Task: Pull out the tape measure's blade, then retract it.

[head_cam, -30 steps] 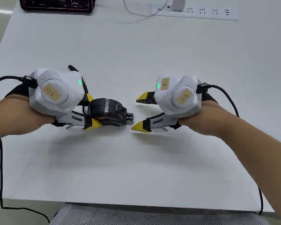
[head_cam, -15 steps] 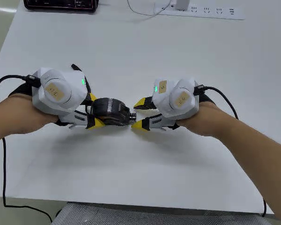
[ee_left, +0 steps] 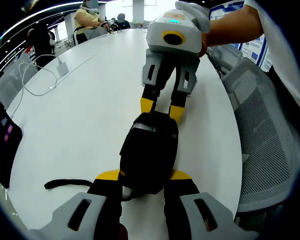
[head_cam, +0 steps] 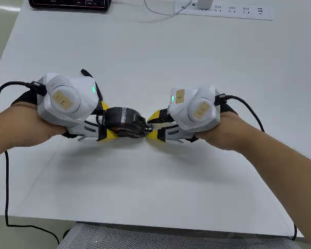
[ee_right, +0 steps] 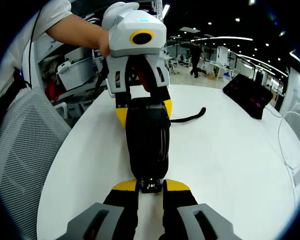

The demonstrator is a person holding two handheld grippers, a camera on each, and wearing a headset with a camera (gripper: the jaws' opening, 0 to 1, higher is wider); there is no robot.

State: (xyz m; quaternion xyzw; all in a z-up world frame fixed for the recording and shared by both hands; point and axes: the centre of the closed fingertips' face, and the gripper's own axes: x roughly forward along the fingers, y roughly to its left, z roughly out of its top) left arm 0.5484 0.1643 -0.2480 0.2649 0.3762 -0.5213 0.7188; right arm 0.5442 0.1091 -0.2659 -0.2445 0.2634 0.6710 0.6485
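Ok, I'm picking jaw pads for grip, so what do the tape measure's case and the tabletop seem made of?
The case of the tape measure looks like black moulded plastic, perhaps rubber-coated: matt, with dull highlights. Its end hook looks metallic grey, but it is too small to confirm. The table looks like white laminate or painted board: smooth, satin, no grain.

tape measure (head_cam: pixel 123 121) fills gap between left gripper (head_cam: pixel 107 121), right gripper (head_cam: pixel 152 126); open table (head_cam: pixel 160 176) all round.

Black tape measure (head_cam: pixel 123 121), white table (head_cam: pixel 145 181), white left gripper (head_cam: pixel 108 121) and right gripper (head_cam: pixel 152 126), yellow-tipped jaws, black cable (head_cam: pixel 5 176)
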